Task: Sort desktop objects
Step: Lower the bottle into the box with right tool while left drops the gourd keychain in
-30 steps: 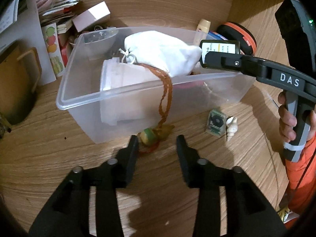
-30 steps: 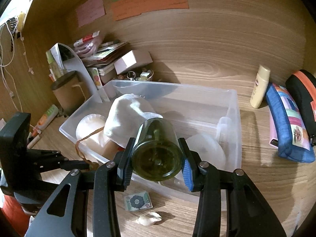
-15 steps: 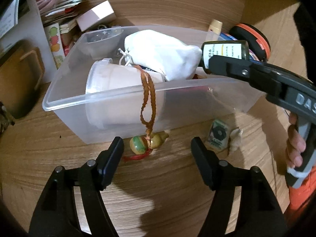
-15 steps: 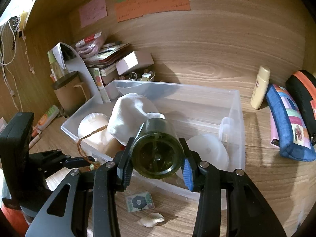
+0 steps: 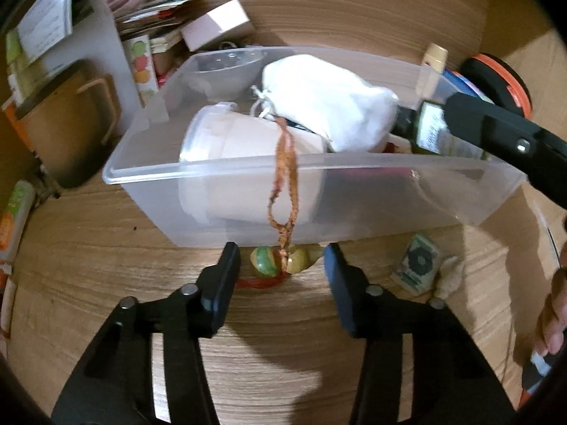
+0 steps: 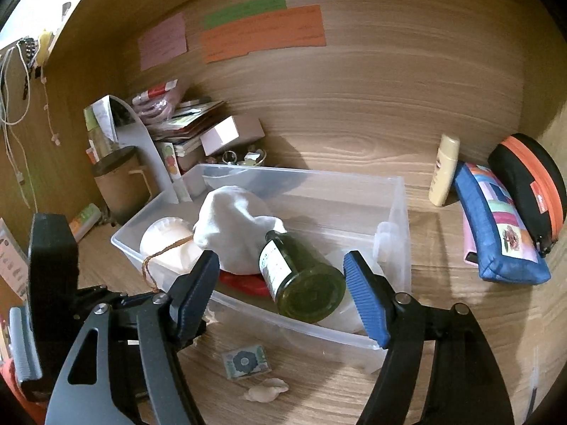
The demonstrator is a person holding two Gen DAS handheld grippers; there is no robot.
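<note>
A clear plastic bin (image 5: pixel 354 191) (image 6: pixel 398 205) holds a white cloth bag (image 5: pixel 326 102) (image 6: pixel 234 223), a white cup (image 5: pixel 241 141) and a green glass bottle (image 6: pixel 301 279). The bottle lies in the bin, free of my open right gripper (image 6: pixel 280 287), whose jaws stand wide on either side of it. An orange braided cord (image 5: pixel 285 184) hangs over the bin's front wall down to a small bead charm (image 5: pixel 280 262) on the desk. My open left gripper (image 5: pixel 281 269) straddles the charm without touching it.
A small patterned card (image 5: pixel 418 262) (image 6: pixel 246 361) and a shell (image 6: pixel 265 389) lie on the desk in front of the bin. A cream tube (image 6: pixel 444 170), blue pouch (image 6: pixel 496 226) and black-orange case (image 6: pixel 528 184) stand right. Boxes, papers and a brown mug (image 6: pixel 120 180) crowd the left.
My right gripper opened and let the green bottle go; it now lies in the bin. My left gripper moved closer to the bead charm, jaws around it.
</note>
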